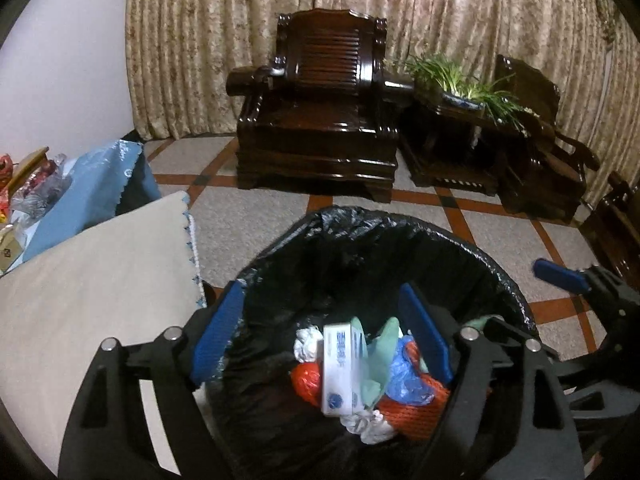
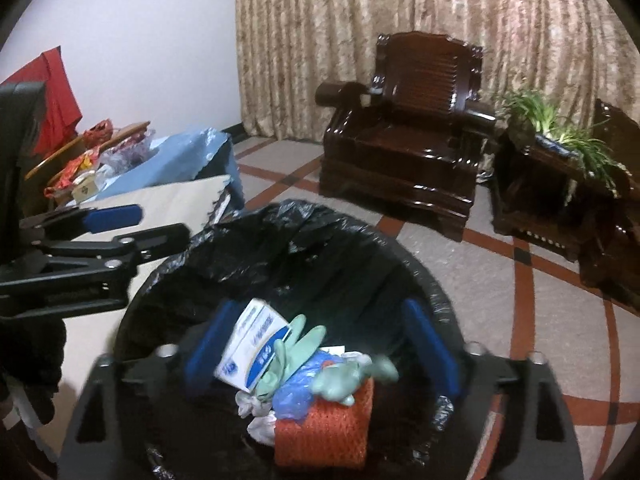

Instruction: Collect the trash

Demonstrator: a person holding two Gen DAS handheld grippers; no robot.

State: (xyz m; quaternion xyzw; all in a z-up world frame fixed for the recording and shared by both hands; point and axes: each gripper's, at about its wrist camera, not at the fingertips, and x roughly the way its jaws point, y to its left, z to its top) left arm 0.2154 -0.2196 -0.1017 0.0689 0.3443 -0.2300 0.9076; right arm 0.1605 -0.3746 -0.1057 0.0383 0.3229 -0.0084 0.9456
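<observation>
Right wrist, white box (image 2: pixel 251 347) between open claw (image 2: pixel 320 344)

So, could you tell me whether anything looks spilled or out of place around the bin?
Nothing stands out. The white box, green gloves and orange mesh all lie inside the bin, its black liner sits over the rim, and no trash shows on the floor nearby.

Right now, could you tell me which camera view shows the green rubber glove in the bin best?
The right wrist view. There the green rubber glove lies nearly whole on top of the trash, fingers spread beside the white box. In the left wrist view the glove is half hidden behind that box.
</observation>
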